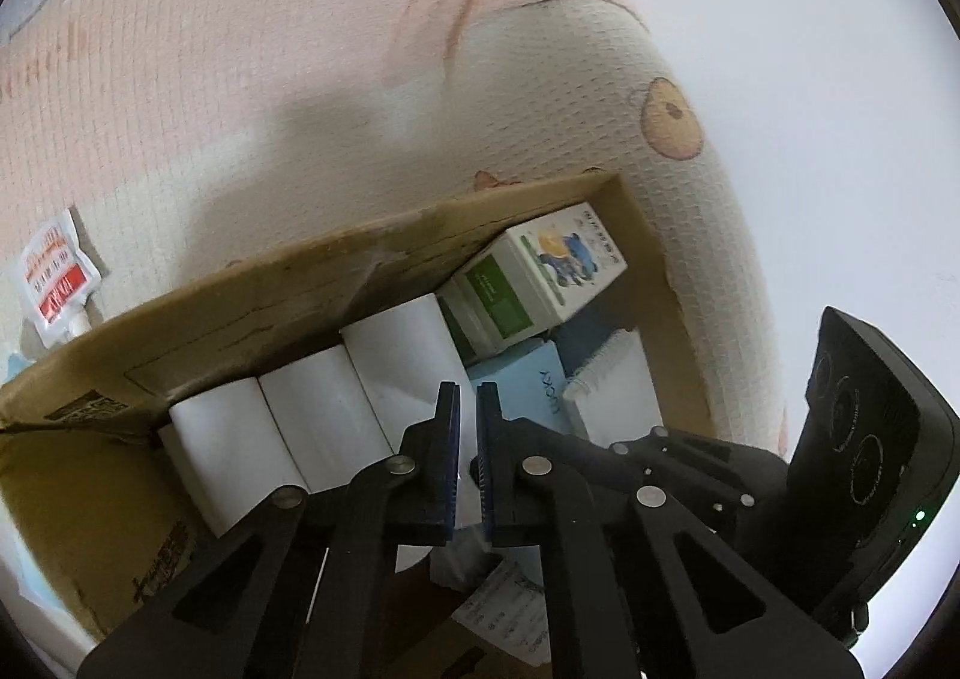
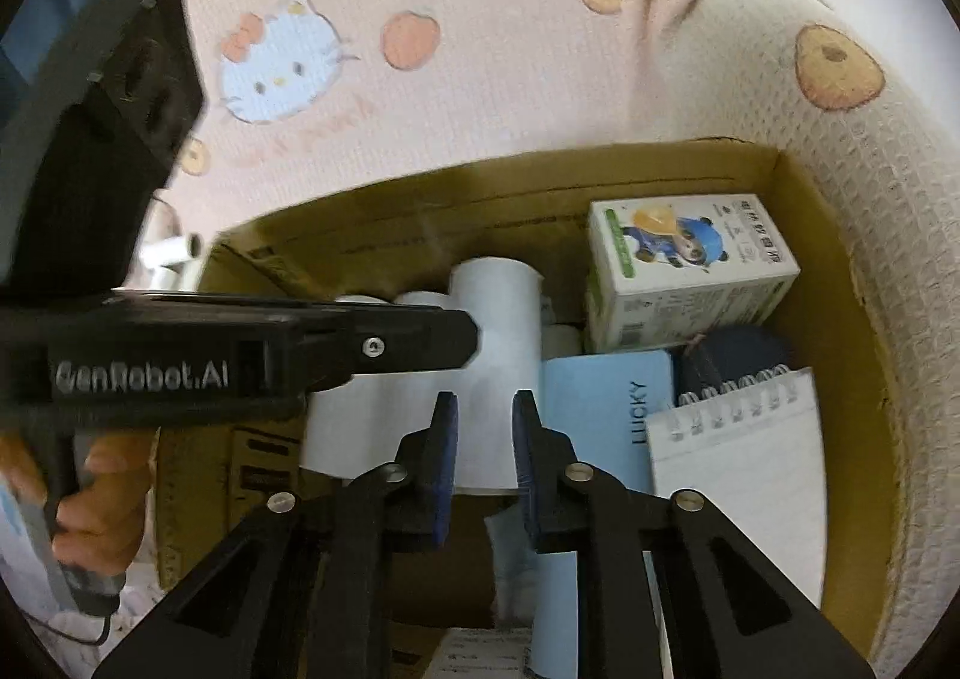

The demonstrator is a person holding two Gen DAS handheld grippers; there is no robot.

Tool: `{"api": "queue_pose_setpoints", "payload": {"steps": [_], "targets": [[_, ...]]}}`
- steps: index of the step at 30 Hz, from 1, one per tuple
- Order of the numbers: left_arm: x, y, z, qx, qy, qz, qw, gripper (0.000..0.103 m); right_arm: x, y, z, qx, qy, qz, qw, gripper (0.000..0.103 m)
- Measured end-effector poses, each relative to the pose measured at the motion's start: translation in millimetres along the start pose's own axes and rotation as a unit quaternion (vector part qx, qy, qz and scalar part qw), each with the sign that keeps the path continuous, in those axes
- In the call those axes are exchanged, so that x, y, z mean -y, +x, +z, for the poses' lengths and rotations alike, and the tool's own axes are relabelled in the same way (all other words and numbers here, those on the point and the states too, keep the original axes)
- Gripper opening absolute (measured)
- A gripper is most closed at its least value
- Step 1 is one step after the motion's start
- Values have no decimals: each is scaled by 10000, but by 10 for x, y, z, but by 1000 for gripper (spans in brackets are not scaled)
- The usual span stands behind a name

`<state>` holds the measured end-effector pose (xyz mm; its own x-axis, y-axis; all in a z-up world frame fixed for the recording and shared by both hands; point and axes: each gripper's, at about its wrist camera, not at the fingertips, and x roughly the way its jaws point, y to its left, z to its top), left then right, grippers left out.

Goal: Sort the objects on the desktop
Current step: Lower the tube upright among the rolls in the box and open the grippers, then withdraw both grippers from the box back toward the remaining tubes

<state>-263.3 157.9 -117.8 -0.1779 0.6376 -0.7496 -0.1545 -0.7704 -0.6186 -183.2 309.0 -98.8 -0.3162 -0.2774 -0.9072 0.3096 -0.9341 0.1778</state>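
A cardboard box (image 1: 300,283) (image 2: 840,283) lies on a patterned cloth. It holds three white paper rolls (image 1: 324,415) (image 2: 498,313), a white cartoon carton (image 1: 540,271) (image 2: 690,265), a light blue "LUCKY" booklet (image 1: 528,379) (image 2: 606,415) and a spiral notepad (image 1: 618,391) (image 2: 744,457). My left gripper (image 1: 468,397) hangs over the rolls, jaws nearly closed with a narrow gap, empty. My right gripper (image 2: 483,406) hangs over the box, jaws slightly apart, empty. The left gripper's body (image 2: 258,349) shows in the right wrist view.
A red and white sachet (image 1: 57,283) lies on the cloth left of the box. The pink cartoon cloth (image 2: 420,97) covers the surface behind. A printed paper slip (image 1: 510,613) lies in the box near my left gripper. A dark blue item (image 2: 732,355) sits behind the notepad.
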Motion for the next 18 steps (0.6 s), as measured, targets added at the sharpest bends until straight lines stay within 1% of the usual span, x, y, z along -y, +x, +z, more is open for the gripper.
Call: {"api": "queue_pose_setpoints", "payload": {"steps": [4,5,7,8,12,15,18], "targets": [[-123,102,28,-169,-269,-88,9995,6,88,96,14,-229,122,159,9995,15],[-146,123,31,-198,-292,-57,9994,6,96,113,4,-257,134,146,9995,15],[-190,134,44,-231,-408,-150,9988,6,102,122,5,-276,108,140,9995,15],[-190,123,55,-219,-388,-130,9989,6,116,113,-5,-278,102,143,9995,15],[-117,118,48,-182,-205,38,9996,6,202,94,43,-301,151,186,9993,15],[-7,-2,13,47,158,218,9996,6,216,32,44,-283,215,54,9994,15],[113,-227,-40,431,540,282,9972,6,178,-105,38,-163,164,-98,9997,15]]}}
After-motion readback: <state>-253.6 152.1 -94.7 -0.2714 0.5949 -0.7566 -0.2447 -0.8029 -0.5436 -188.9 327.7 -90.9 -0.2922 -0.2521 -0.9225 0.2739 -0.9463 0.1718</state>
